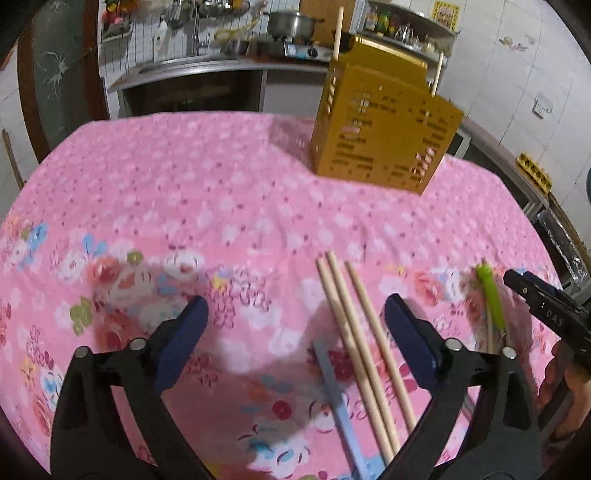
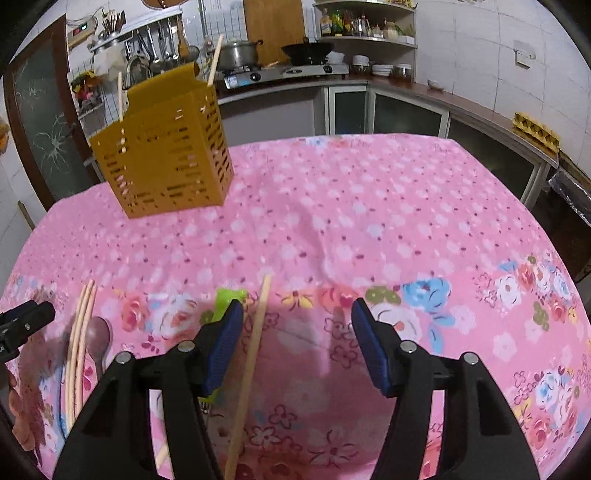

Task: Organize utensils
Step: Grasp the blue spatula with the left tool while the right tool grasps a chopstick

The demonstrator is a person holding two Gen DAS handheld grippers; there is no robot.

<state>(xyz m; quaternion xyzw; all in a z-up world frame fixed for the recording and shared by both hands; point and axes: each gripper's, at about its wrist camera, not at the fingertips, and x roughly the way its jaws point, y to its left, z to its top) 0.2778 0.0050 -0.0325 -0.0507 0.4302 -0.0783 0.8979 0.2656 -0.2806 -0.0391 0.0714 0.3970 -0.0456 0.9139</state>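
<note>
Where the pink floral tablecloth (image 1: 221, 192) is spread, 3 pale wooden chopsticks (image 1: 354, 332) are laid side by side near its front edge — slim, round, unvarnished, their tips aimed away toward the holder and their long axes running from the near edge up and slightly leftward in the left wrist view. Just beside them on the left a grey-blue flat handle (image 1: 338, 398) is seen, roughly parallel. To their right a green-handled utensil (image 1: 491, 295) is found, blurred; its type cannot be told. A single chopstick (image 2: 251, 362) is shown lying apart from the 3, between the fingers of the right gripper (image 2: 297, 332) but untouched by them, beside a brown spoon (image 2: 99, 338) further left.

A mustard-yellow slotted utensil holder (image 1: 384, 136) is stood upright at the far side of the cloth, with 2 chopsticks (image 1: 338, 33) already upright in it.

Both tools are held with jaws wide apart and nothing gripped; the left gripper (image 1: 295, 314) is hovered over the cloth, the 3 chopsticks lying just inside its right finger. On the right gripper's body (image 1: 550, 314) the letters "DAS" can be read — nothing more is legible.
</note>
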